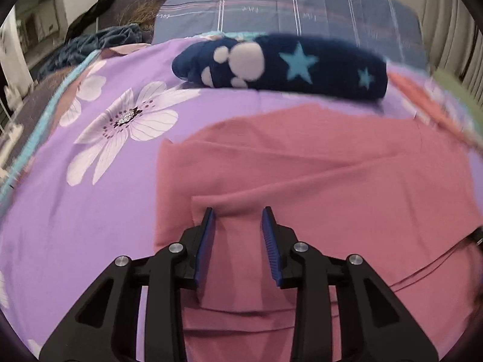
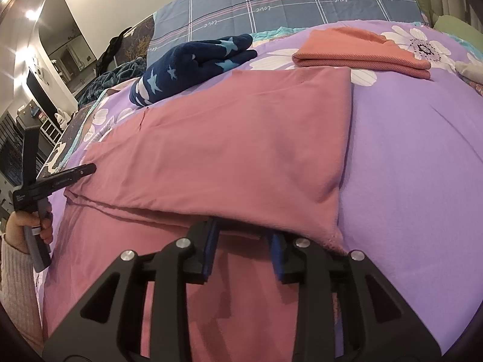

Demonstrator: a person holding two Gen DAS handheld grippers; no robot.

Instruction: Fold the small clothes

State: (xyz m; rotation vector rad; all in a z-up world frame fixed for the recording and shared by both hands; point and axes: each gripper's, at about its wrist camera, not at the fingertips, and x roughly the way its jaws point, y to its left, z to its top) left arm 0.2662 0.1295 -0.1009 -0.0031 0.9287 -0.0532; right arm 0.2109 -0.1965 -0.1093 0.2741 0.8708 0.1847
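Note:
A pink garment (image 1: 317,166) lies spread on the purple flowered bedspread (image 1: 90,211), with one part folded over itself (image 2: 229,157). My left gripper (image 1: 238,214) is open, its blue pads (image 1: 208,235) on either side of a small raised fold of the pink cloth. It also shows in the right wrist view (image 2: 87,169), at the garment's left edge. My right gripper (image 2: 241,226) is open at the near edge of the folded flap, its fingertips partly hidden under the cloth.
A folded navy fleece item with stars and paw prints (image 1: 280,63) lies beyond the pink garment. A folded orange garment (image 2: 362,51) lies at the far right. A blue plaid quilt (image 2: 286,3) covers the head of the bed. Furniture stands off the left side.

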